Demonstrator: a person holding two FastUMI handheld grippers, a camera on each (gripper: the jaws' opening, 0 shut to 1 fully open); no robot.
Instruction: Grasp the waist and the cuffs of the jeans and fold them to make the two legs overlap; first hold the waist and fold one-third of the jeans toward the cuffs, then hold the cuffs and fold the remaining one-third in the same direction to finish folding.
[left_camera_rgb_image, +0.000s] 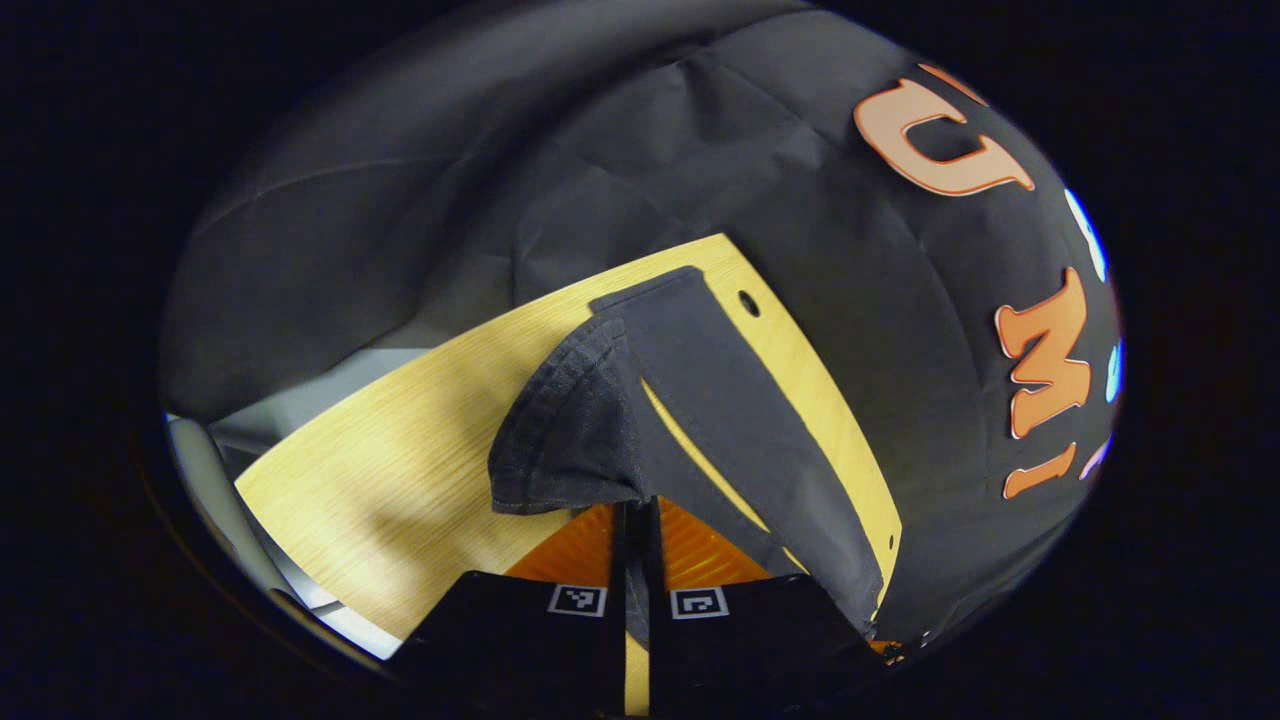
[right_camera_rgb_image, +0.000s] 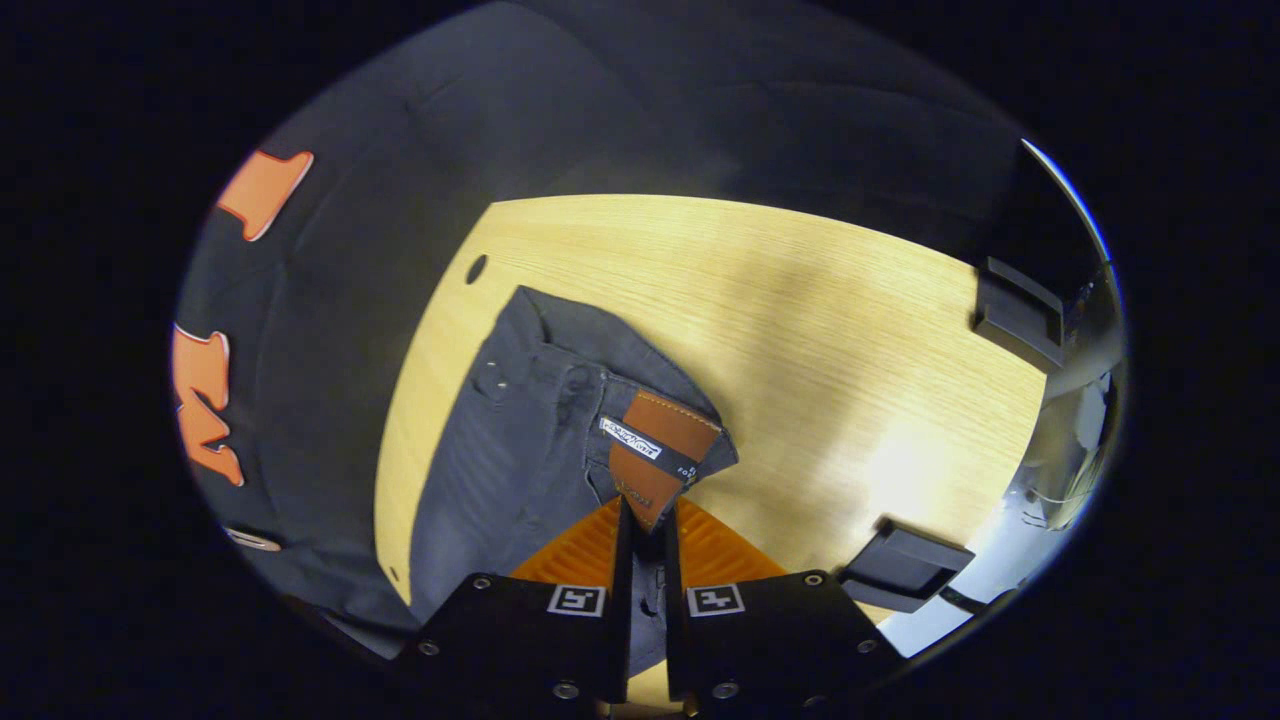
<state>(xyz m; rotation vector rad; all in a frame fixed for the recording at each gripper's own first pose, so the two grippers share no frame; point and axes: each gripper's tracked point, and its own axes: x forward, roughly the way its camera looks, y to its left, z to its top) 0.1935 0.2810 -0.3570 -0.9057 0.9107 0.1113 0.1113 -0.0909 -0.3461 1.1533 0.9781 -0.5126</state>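
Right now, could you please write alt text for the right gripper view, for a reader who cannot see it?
The right gripper is shut on the waist of dark grey jeans, pinching beside a brown leather waistband patch. The jeans lie on a light wooden table, running away toward its left edge.

Left gripper view sits low and close, facing along the jeans (left_camera_rgb_image: 700, 400); right gripper view looks down over the same wooden tabletop (right_camera_rgb_image: 800, 300).

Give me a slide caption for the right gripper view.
Right gripper shut on dark grey denim jeans at the leather-patched waist, over a light wooden table.
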